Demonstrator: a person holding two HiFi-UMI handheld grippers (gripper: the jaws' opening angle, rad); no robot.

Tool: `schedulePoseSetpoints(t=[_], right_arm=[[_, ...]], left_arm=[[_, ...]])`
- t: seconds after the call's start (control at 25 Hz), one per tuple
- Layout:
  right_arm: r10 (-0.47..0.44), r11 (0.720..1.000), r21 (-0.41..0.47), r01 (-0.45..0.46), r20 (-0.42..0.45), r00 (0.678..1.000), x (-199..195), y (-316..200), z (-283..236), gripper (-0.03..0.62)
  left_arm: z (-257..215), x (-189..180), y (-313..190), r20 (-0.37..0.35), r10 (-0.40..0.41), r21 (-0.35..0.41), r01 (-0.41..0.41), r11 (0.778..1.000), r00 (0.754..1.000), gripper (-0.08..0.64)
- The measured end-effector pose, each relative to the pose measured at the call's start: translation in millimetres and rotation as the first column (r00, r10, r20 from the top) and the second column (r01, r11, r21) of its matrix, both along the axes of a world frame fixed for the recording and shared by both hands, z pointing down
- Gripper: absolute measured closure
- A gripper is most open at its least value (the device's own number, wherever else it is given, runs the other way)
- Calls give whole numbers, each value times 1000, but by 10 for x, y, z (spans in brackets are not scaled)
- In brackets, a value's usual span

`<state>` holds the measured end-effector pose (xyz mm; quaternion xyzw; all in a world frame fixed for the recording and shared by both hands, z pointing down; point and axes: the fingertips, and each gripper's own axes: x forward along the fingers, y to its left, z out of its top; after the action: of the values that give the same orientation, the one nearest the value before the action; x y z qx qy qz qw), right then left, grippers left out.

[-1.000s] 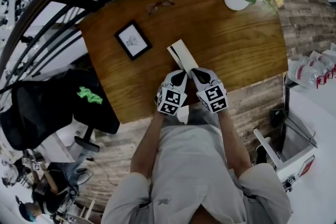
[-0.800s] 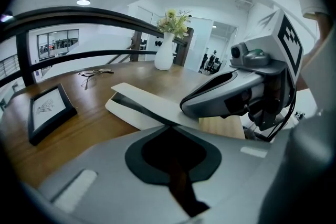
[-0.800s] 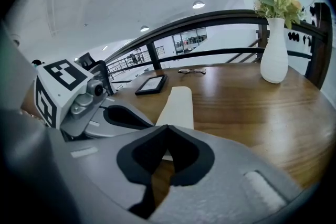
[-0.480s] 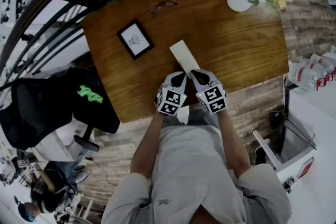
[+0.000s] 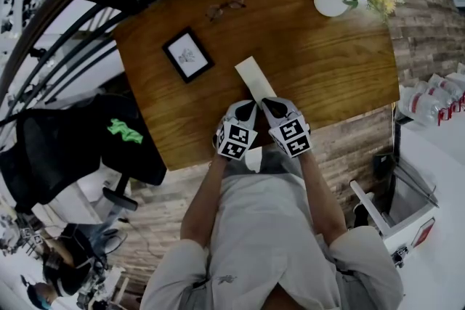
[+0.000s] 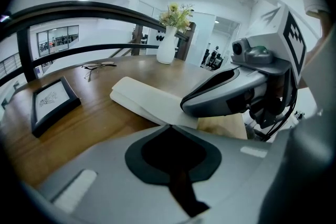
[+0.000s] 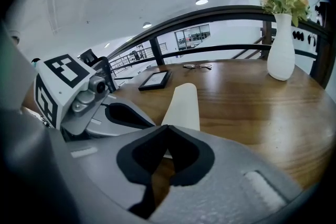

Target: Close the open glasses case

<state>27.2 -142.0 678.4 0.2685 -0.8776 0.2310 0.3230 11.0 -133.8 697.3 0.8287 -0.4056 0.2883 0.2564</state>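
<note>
Head view: glasses case (image 5: 254, 78) lies on table (image 5: 327, 62), its long axis running away and slightly left. Its near end is just ahead of left tongs (image 5: 245, 108) and right tongs (image 5: 269, 105), about equally close. Left gripper view: left tongs pressed together, empty; case just ahead, lid looks down. Right gripper view: right tongs likewise pressed together, empty; case straight ahead.

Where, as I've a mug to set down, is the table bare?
The widest bare table lies right of the glasses case, nearer than the vase. A smaller patch sits between the picture frame and the near left corner. Crowded: the near edge, where the left tongs and right tongs meet the case.
</note>
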Motion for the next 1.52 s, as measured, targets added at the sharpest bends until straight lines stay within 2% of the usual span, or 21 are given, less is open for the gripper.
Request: schedulePoseSetpoints(t=[0.32, 0.72, 1.04, 1.24, 1.52], right_arm=[[-20, 1000, -14, 20, -3, 1000, -94, 64, 36, 589], [6, 1000, 8, -6, -7, 1000, -41, 20, -49, 589], [46, 993, 103, -49, 33, 998, -54, -163, -502, 589], [87, 970, 216, -107, 101, 991, -69, -329, -1025, 589], [165, 907, 359, -220, 177, 970, -32, -327, -1660, 591]], left_arm=[[13, -4, -6, -3, 5, -2, -5, 1000, 1000, 540], [-73, -100, -37, -3, -8, 22, 8, 1000, 1000, 540], [-573, -309, -238, -48, -55, 143, 61, 988, 997, 540], [-1140, -487, -393, -98, -82, 265, 105, 959, 992, 540], [-1884, -617, -400, -171, -57, 452, 130, 882, 984, 540]])
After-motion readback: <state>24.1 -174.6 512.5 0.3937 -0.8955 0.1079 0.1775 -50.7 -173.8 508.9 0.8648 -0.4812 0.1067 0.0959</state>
